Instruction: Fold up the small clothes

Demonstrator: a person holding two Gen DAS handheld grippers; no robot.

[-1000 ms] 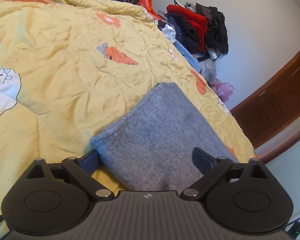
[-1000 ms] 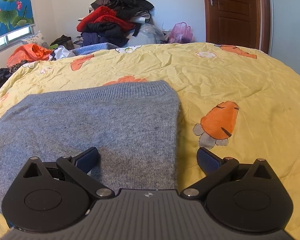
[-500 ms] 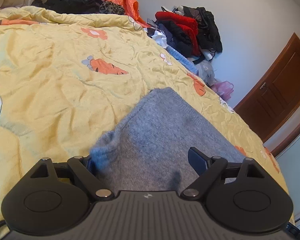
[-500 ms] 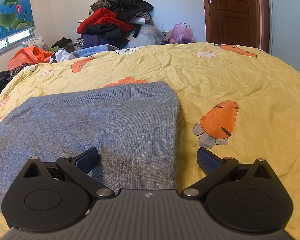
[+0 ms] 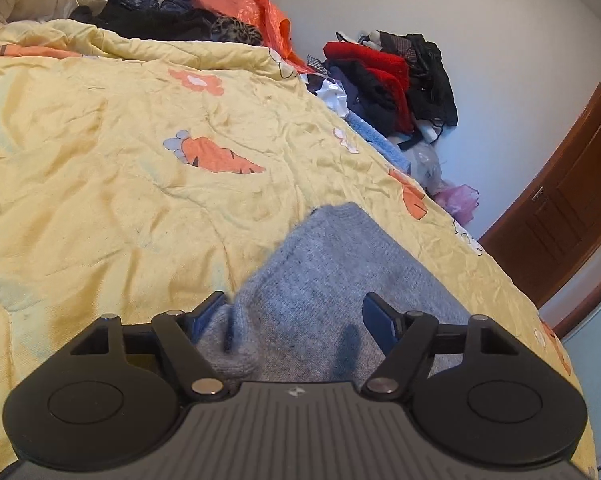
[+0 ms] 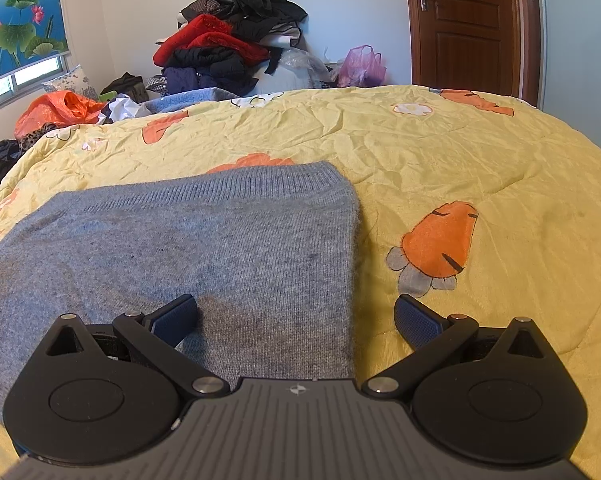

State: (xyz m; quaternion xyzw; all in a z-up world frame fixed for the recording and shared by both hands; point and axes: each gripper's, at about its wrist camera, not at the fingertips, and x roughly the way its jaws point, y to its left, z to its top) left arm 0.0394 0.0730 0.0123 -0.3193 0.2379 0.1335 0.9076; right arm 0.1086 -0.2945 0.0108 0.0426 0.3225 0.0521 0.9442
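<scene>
Left gripper (image 5: 296, 312) jaws just closing around bunched grey knit garment (image 5: 340, 272), yellow carrot-print quilt (image 5: 120, 152)

Nothing here for you to read: no words, brand names or numbers anywhere. The only mark is a small round emblem on each gripper body (image 5: 296, 391), and it carries no letters you can make out.

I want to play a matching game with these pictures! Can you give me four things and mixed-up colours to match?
Things:
1. knitted garment
2. bedspread
3. door
4. plastic bag by the door

Colours:
A. brown
B. pinkish purple
C. grey
D. yellow

Pairs: 1-C, 2-D, 3-A, 4-B
</scene>
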